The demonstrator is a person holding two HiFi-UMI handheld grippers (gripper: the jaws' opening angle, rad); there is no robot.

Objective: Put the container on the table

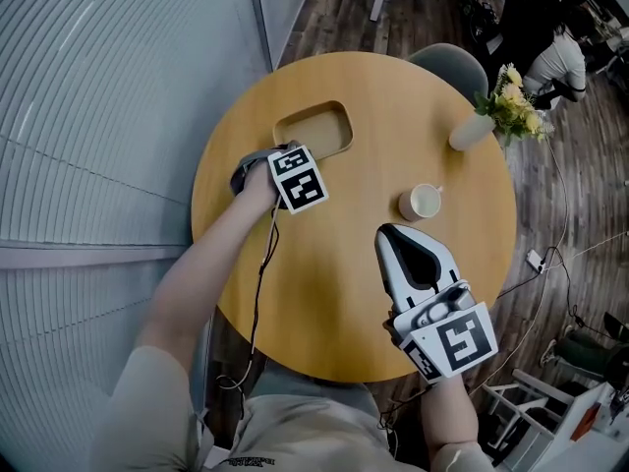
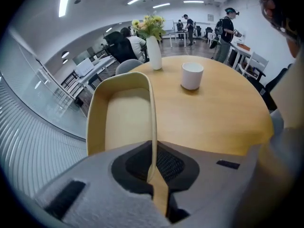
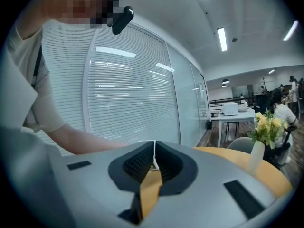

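The container [image 1: 316,132] is a shallow beige tray with rounded corners, low over the far left part of the round wooden table [image 1: 344,303]; whether it rests on the wood I cannot tell. My left gripper [image 1: 282,157] is at its near edge, mostly hidden under its marker cube. In the left gripper view the container [image 2: 124,120] stretches ahead, and its right wall runs between the jaws of the left gripper [image 2: 152,167], which are shut on it. My right gripper [image 1: 395,234] hovers over the table's near right part, shut with nothing in it; the right gripper view shows the right gripper [image 3: 154,163] with its pads together.
A white cup [image 1: 423,203] stands mid-right on the table, and a white vase of yellow flowers [image 1: 474,128] stands near the far right edge. A grey chair [image 1: 454,65] is behind the table. A glass wall with blinds [image 1: 108,116] runs along the left. People stand far off.
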